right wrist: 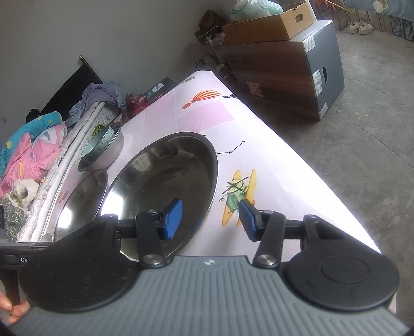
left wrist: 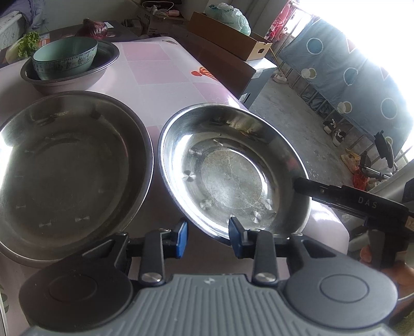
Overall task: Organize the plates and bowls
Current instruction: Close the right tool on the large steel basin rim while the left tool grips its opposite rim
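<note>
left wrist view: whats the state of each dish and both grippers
shiny plate, empty, lying flat, rim between both grippers' jaws
dull plate, empty, lying flat, untouched
green bowl, upright, nested in the metal bowl
metal bowl, upright, holds the green bowl
left gripper, open, straddling the shiny plate's near rim
right gripper, open, straddling that plate's side rim

1. Pink-and-white checked tablecloth, printed with a striped orange balloon and a yellow-green aeroplane.
2. Shiny silver steel plate, centre frame; darker grey steel plate, left.
3. Pale teal bowl with a patterned band, upper left.
4. Blue pads on black fingers.
5. Brown cardboard box, top.
</note>
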